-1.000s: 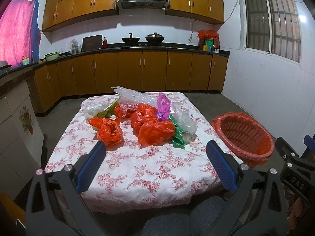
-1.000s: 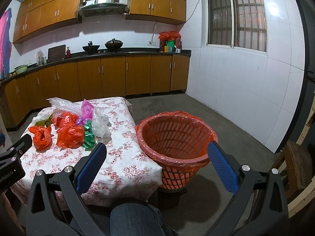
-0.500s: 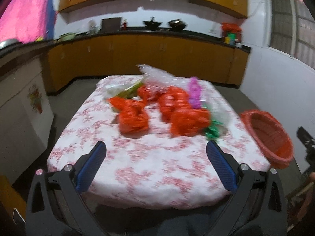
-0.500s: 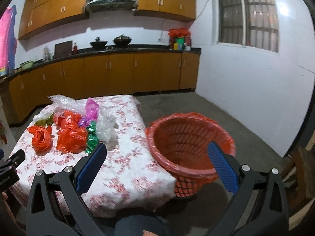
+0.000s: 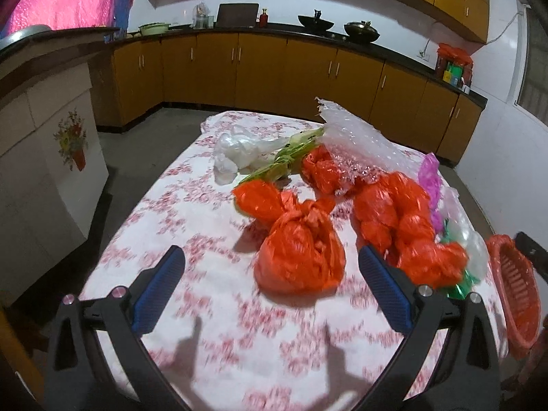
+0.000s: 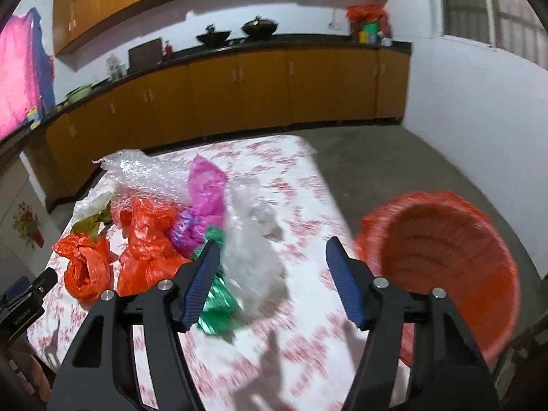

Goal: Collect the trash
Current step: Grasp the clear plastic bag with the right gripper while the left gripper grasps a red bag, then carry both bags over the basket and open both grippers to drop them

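Note:
A pile of plastic trash lies on the floral tablecloth (image 5: 191,205): a knotted orange bag (image 5: 301,257), more orange bags (image 5: 394,212), a clear bubble-wrap sheet (image 5: 356,140), a pink bag (image 6: 207,188), a green foil wrapper (image 6: 215,311) and a clear bag (image 6: 253,260). My left gripper (image 5: 270,287) is open and empty, just short of the knotted orange bag. My right gripper (image 6: 274,281) is open and empty, with the clear bag between its fingers. An orange basket (image 6: 445,267) stands off the table's right edge.
Wooden kitchen cabinets (image 5: 260,65) with a dark counter run along the back wall. A white cabinet with a flower picture (image 5: 58,157) stands to the left of the table. Grey floor (image 6: 394,157) lies behind the basket.
Both grippers have moved forward and down over the table, close to the trash pile. The right gripper has turned left, from the basket to the clear bag.

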Demonstrator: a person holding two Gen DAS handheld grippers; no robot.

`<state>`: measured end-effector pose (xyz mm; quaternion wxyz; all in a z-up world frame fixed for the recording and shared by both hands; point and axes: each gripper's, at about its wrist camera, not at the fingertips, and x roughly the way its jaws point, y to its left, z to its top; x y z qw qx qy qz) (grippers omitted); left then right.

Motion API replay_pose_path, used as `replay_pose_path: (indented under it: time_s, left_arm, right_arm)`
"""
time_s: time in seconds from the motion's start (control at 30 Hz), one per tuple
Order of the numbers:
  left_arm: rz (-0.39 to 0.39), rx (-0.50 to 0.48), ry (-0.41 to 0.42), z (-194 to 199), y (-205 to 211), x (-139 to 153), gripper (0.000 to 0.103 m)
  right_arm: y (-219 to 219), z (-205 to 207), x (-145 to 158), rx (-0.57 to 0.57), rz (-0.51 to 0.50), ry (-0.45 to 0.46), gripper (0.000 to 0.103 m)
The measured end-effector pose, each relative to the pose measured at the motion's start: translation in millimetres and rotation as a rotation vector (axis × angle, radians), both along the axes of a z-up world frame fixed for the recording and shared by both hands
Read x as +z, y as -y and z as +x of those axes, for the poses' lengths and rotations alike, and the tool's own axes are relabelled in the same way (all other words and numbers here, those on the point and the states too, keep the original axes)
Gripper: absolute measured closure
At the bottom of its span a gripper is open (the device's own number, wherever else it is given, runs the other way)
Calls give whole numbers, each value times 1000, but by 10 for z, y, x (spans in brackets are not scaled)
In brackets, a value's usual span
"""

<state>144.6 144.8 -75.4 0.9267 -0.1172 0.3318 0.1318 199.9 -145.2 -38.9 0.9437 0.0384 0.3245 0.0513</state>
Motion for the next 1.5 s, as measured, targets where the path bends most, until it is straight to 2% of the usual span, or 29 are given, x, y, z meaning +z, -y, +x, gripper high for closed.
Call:
replay_pose_path:
  time_s: [0.13,0.33,0.43,0.63,0.67,0.77,0.8,0.9,1.0,1.33,1.5]
  left_arm:
    - [-12,-14,-36,277,5,-112,9]
    - [-41,-18,-101,549,-44,-330,21]
    - [-50,-28,-120,605,-49,-411,22]
    - [-93,-56,-146,680,-30,-526,22]
    - [-96,-61,-148,694,-27,-539,24]
    - [-140,-87,-147,714,-23,-564,41]
    - [-149,-91,-143,713,-23,-562,47]
    - [-161,-102,-126,683,-14,-539,58]
    - [-164,-102,-108,616,-14,-489,62]
    - [-138,-109,-38,387,-58,-162,63]
    - [-131,-142,0,268,61,73,63]
  right_arm:
    - [-161,270,-140,57,-7,-45,40]
    - [-272,561,-361,77,-50,-108,40]
    - [-285,653,-471,79,-62,-146,44]
    - [-274,676,-599,85,-67,-190,62]
    - [-264,657,-598,89,-61,-189,65]
    - [-271,660,-581,95,-61,-180,69]
    - [-268,650,-572,97,-57,-177,70]
    - [-246,621,-525,99,-44,-164,71]
    - [-192,549,-452,98,-27,-142,72]
    - [-4,346,-173,99,33,-67,72]
    - [110,245,-76,89,47,-36,72]
